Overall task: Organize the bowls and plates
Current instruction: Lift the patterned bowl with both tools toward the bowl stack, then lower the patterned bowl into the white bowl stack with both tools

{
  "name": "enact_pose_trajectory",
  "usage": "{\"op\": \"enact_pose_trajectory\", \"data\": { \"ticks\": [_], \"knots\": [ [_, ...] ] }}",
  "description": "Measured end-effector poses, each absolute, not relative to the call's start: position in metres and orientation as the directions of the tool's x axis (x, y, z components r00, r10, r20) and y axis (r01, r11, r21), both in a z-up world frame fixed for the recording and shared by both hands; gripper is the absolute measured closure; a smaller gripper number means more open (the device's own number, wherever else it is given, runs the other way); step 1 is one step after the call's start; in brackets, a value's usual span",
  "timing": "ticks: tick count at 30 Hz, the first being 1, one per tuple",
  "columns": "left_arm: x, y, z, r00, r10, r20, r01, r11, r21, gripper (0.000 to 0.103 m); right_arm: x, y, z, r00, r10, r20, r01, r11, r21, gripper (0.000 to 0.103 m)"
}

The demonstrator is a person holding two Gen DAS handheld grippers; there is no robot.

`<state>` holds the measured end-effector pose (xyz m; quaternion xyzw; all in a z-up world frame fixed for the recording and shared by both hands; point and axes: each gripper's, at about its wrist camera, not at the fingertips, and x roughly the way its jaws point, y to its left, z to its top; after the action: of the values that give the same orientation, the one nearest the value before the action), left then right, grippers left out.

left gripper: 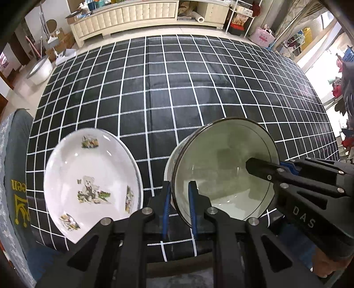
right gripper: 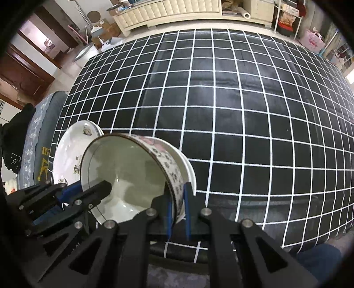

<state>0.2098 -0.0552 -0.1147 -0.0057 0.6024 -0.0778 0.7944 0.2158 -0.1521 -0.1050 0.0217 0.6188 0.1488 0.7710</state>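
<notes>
Gripped from two sides, a straight-walled bowl [left gripper: 223, 168] is held tilted above the near edge of a table covered with a black cloth with a white grid [left gripper: 177, 93]. The left gripper [left gripper: 179, 206] is clamped on the bowl's rim at its left side — one blue-padded finger outside the wall, the other inside. The right gripper [right gripper: 177, 210] is clamped on the opposite side of the rim in the same manner, its pads [right gripper: 187, 212] pressing the patterned outer wall and the pale inner face. In the left wrist view the right gripper is seen reaching in from the right, one black finger lying across the bowl's interior; in the right wrist view the left gripper is seen at the lower left, likewise reaching into the bowl.

The bowl's opening is turned toward the cameras, so that its pale greenish inside and dark rim line are shown. Its outer wall carries a band of dark and pink markings. Whether its base touches the cloth cannot be told.

A white plate [left gripper: 90, 183], printed with a bear and small floral motifs, lies just to the left of the bowl near the table's near left corner. Beyond the table's left edge a grey-blue cushion with yellow lettering [left gripper: 17, 188] is seen, and a cream cabinet [left gripper: 124, 17] stands past the far edge.
</notes>
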Motion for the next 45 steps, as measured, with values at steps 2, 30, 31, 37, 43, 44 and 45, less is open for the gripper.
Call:
{"op": "enact_pose_trajectory", "data": {
  "ticks": [2,30,31,37,43,44,45],
  "knots": [
    [0.208,-0.054,-0.117,0.256,-0.139,-0.957,0.118,0.987,-0.112,0.089,0.216,-0.152,-0.106,0.184,0.254,-0.95,-0.2,0.956,0.217,0.09],
    [0.211,-0.041,-0.141,0.248,-0.115,-0.962,0.103,0.99,-0.092,0.089,0.214,-0.131,-0.104,0.205,0.127,-0.97,-0.256,0.964,0.072,0.041],
    [0.212,-0.04,-0.142,0.246,-0.116,-0.962,0.101,0.99,-0.094,0.089,0.214,-0.131,-0.1,0.245,0.096,-0.965,-0.252,0.967,0.032,0.033],
    [0.211,-0.039,-0.141,0.258,-0.12,-0.959,0.103,0.99,-0.096,0.088,0.215,-0.139,-0.09,0.269,0.123,-0.955,-0.25,0.967,0.054,0.026],
    [0.209,-0.039,-0.126,0.296,-0.143,-0.944,0.11,0.987,-0.115,0.075,0.211,-0.142,-0.086,0.293,0.13,-0.947,-0.241,0.969,0.058,0.017],
    [0.208,-0.04,-0.123,0.303,-0.142,-0.942,0.114,0.987,-0.112,0.075,0.211,-0.141,-0.086,0.29,0.133,-0.948,-0.237,0.97,0.064,0.017],
    [0.208,-0.042,-0.121,0.307,-0.14,-0.941,0.12,0.987,-0.107,0.075,0.212,-0.141,-0.086,0.287,0.137,-0.948,-0.233,0.97,0.069,0.016]
  ]
}}
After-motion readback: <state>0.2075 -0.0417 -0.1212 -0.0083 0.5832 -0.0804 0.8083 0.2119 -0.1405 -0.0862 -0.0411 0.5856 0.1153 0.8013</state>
